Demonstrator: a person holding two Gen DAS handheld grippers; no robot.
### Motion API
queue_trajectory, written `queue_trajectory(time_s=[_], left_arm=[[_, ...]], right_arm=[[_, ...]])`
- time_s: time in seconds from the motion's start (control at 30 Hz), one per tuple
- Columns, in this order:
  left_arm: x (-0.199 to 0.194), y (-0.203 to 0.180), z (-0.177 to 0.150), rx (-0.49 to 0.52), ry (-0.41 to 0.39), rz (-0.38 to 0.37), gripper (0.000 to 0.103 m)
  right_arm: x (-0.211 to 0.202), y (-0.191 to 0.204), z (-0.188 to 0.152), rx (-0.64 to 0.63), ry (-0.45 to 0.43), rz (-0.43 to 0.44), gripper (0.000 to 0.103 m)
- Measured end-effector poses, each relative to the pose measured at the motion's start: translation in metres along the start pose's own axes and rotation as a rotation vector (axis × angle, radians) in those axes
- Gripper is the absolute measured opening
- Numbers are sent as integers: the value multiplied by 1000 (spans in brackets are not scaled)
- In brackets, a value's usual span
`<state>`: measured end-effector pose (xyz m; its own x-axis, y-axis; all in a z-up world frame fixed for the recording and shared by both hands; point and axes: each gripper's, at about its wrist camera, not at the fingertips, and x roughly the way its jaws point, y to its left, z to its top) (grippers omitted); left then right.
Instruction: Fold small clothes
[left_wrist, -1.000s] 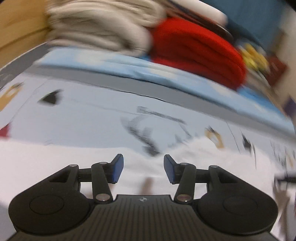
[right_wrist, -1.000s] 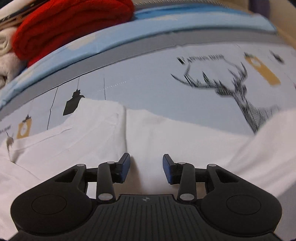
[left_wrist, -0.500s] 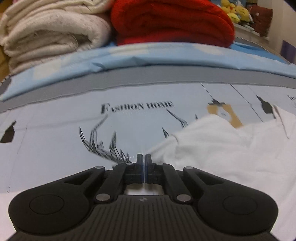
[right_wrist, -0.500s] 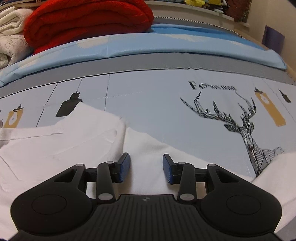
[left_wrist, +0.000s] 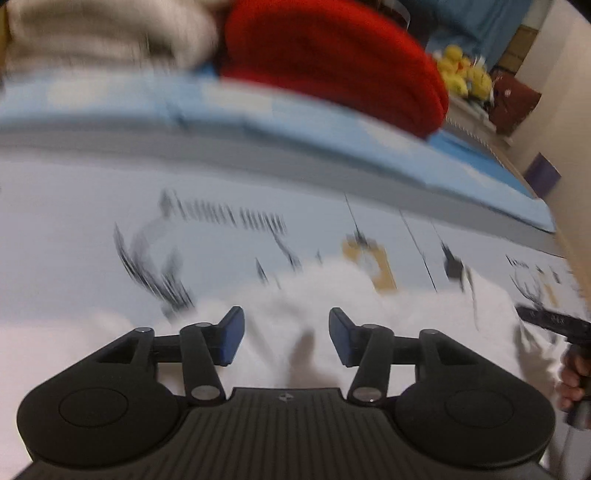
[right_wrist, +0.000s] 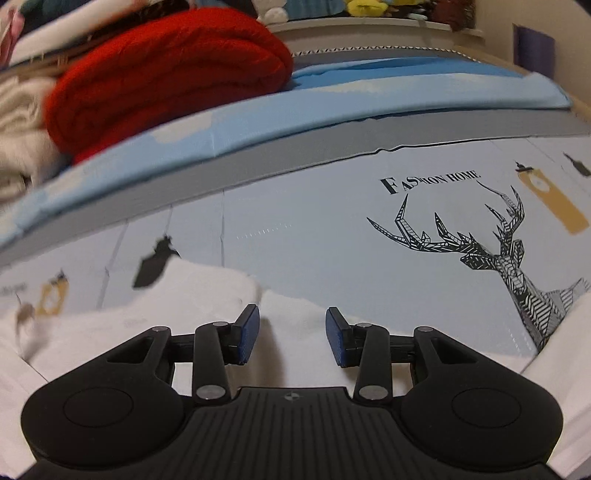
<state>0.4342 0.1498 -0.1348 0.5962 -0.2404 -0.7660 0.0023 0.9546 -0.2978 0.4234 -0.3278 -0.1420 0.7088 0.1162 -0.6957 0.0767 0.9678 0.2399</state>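
A white garment (left_wrist: 406, 314) lies spread on a pale blue bedsheet printed with deer. In the blurred left wrist view my left gripper (left_wrist: 286, 338) is open just above the white cloth, holding nothing. The garment also shows in the right wrist view (right_wrist: 192, 306), with a fold edge running between the jaws. My right gripper (right_wrist: 291, 336) is open over that cloth, holding nothing. The right gripper and the hand holding it show at the right edge of the left wrist view (left_wrist: 554, 325).
A rolled red blanket (right_wrist: 166, 77) and cream blankets (right_wrist: 18, 129) are stacked at the back on a blue quilt (right_wrist: 332, 110). Yellow plush toys (left_wrist: 461, 77) sit on a shelf behind. The deer print (right_wrist: 480, 243) marks bare sheet to the right.
My left gripper was open a second ago, shut half a second ago, and is open again now; its view swung and blurred. My right gripper stayed open and shifted slightly over the cloth.
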Motion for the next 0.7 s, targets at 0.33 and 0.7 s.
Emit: queue_trajectory(time_s=[0.33,0.7], left_arm=[[37,-7,-8,79,-36,130,7],[16,-13,-5,63,-44,166,26]], right_arm=[[14,17,-9,-136,51,-10,0],[10,9,0,-53,-11,-39,0]])
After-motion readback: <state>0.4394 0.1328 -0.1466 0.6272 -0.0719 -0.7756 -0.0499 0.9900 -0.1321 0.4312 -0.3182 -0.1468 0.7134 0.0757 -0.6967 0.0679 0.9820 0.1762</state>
